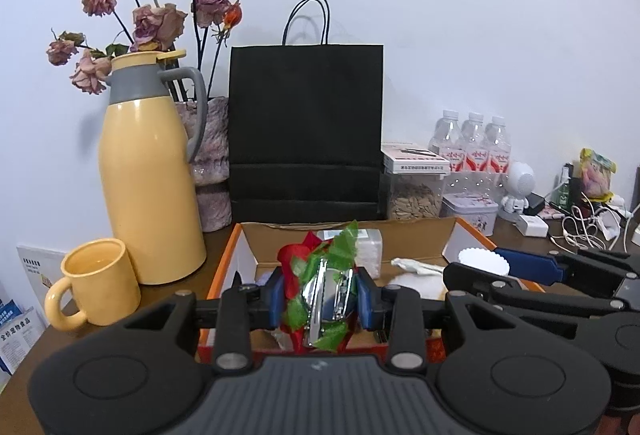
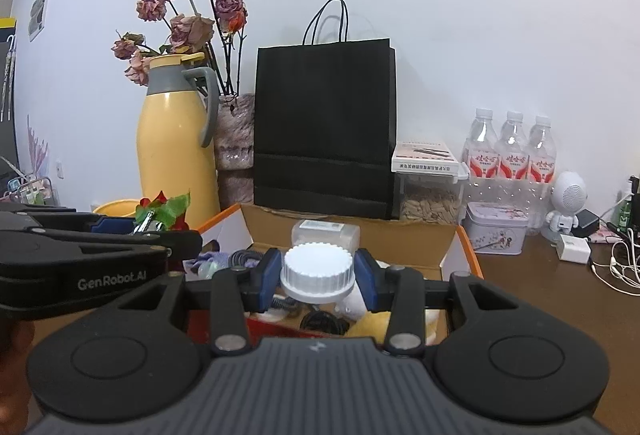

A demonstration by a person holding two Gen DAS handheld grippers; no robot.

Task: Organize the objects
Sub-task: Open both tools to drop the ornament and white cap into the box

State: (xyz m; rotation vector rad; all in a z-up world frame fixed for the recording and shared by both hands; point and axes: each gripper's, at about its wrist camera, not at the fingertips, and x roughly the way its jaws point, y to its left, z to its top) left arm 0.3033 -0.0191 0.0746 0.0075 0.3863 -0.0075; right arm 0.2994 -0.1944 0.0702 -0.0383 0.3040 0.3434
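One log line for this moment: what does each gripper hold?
left gripper: shut on hair clip | right gripper: shut on white cap | both above box

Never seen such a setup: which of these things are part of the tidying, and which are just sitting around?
In the job:
- hair clip with red flower and green leaves, in the left tool
- white-capped jar, in the right tool
- open cardboard box

Lying about:
- yellow jug
- yellow mug
- black bag
- water bottles
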